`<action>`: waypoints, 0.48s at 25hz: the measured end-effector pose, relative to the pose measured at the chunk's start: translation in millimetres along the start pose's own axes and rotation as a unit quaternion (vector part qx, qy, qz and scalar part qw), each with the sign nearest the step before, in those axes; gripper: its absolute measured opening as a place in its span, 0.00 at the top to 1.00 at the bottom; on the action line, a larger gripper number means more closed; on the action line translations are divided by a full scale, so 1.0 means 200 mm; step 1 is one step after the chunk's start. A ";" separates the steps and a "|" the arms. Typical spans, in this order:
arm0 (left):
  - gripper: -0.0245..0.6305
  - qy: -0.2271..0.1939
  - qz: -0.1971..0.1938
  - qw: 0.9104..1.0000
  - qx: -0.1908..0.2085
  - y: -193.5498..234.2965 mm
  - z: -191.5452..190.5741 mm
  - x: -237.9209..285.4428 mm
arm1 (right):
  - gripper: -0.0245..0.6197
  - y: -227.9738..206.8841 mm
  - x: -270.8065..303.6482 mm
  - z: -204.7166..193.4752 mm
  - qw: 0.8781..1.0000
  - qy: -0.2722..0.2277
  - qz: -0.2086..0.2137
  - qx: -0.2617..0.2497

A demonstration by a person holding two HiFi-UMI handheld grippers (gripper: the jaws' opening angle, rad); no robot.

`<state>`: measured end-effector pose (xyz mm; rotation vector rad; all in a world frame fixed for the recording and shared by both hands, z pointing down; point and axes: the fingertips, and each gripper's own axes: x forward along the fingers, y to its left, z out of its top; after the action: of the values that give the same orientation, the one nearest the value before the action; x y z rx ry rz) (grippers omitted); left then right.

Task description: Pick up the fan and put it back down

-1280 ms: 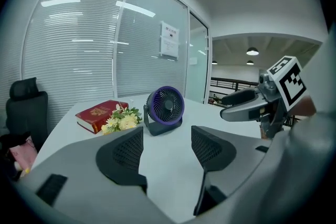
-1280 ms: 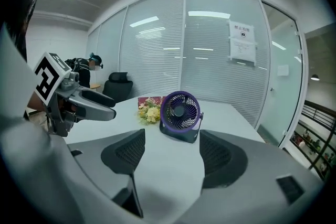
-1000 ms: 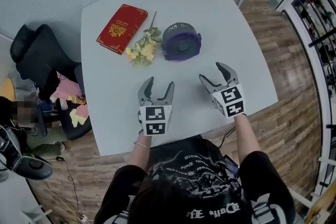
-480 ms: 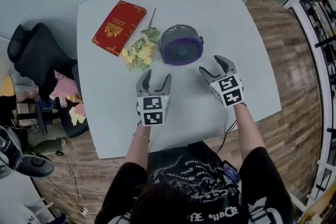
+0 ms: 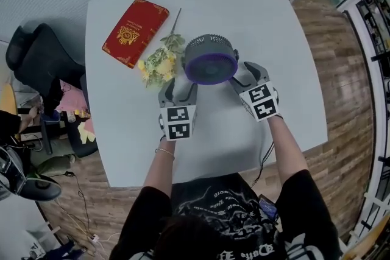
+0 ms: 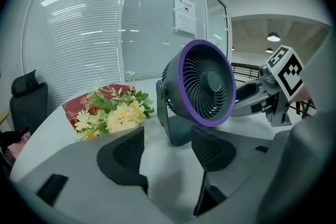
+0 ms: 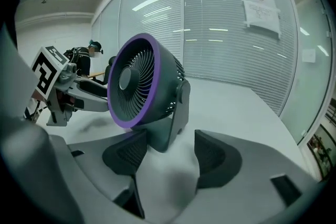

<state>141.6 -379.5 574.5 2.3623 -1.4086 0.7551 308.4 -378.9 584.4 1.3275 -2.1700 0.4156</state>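
The fan point(image 5: 211, 61) stands upright on the white table point(image 5: 274, 21). Just beside the fan's near-left is the left gripper point(image 5: 181, 87), jaws apart and empty. Just right of the fan is the right gripper point(image 5: 248, 72), its wide jaws just closing slightly on nothing.

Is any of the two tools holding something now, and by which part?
Nothing is held. The left tool and right tool are open, short of the fan; the right jaws have just been closing slightly, nothing between them.
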 end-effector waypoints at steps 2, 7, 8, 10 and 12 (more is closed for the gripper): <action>0.51 0.009 0.006 1.000 0.001 0.01 -0.02 0.05 | 0.52 -0.02 0.04 -0.01 1.000 0.004 0.006 -0.004; 0.51 0.017 0.008 1.000 -0.013 0.04 -0.05 0.16 | 0.53 -0.04 0.13 -0.02 1.000 0.008 0.018 -0.006; 0.51 0.013 0.003 1.000 -0.016 0.04 -0.04 0.17 | 0.53 -0.04 0.15 -0.02 1.000 0.006 0.020 -0.002; 0.51 0.003 -0.010 1.000 -0.021 0.02 -0.01 0.20 | 0.54 -0.06 0.17 -0.01 1.000 0.001 0.019 0.005; 0.53 -0.002 -0.012 1.000 -0.023 0.02 0.00 0.24 | 0.54 -0.07 0.19 0.01 1.000 -0.010 0.015 0.011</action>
<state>157.1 -415.1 601.9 2.3440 -1.3812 0.7043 307.4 -413.9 605.7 1.3179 -2.2103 0.4413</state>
